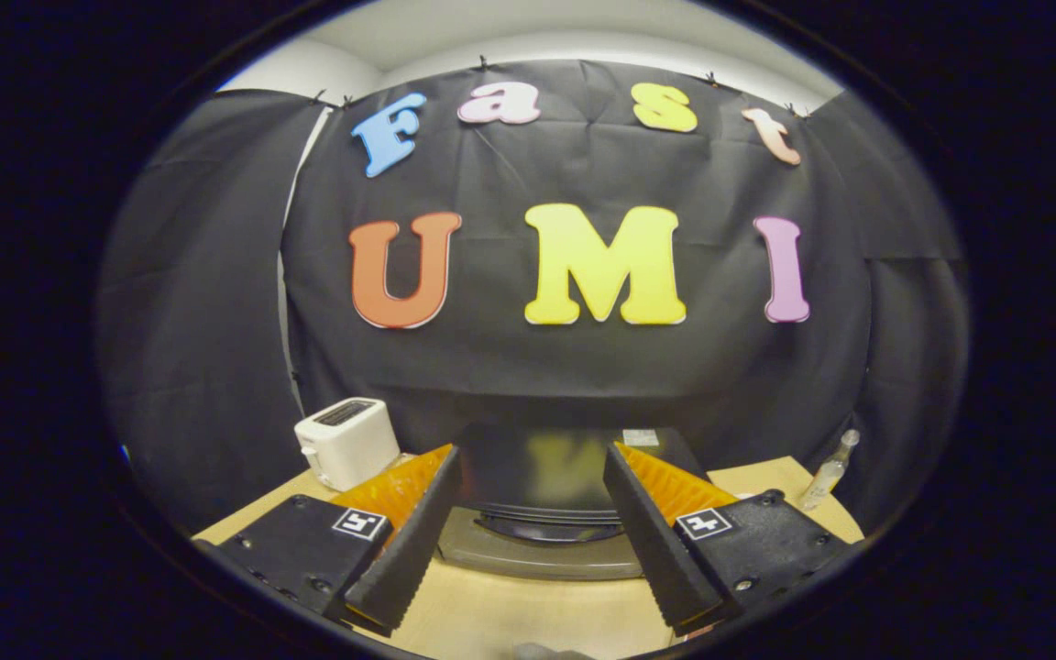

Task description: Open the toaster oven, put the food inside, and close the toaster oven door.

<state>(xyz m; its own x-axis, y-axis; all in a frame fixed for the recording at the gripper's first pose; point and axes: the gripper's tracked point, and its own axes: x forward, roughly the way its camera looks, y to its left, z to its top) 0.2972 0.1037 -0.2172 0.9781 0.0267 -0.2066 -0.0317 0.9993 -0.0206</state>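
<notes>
- Nearest of all, the gripper (533, 522) hangs over the wooden worktop (528, 614) with its fingers spread wide and nothing between them.
- Just ahead of the fingers, in the gap they frame, sits the dark toaster oven (542, 477); its glossy top faces up and its pale curved front lies at the near side.
- Whether the door is shut cannot be read for certain, but nothing looks swung down, so I judge it still closed.
- No food can be made out anywhere.
- To the left, beyond the left finger, stands a white pop-up toaster (347, 442).
- Far right, near the worktop's edge, stands a small clear bottle (829, 472).
- By my reckoning the task is at its start: opening, loading and closing all remain.
</notes>
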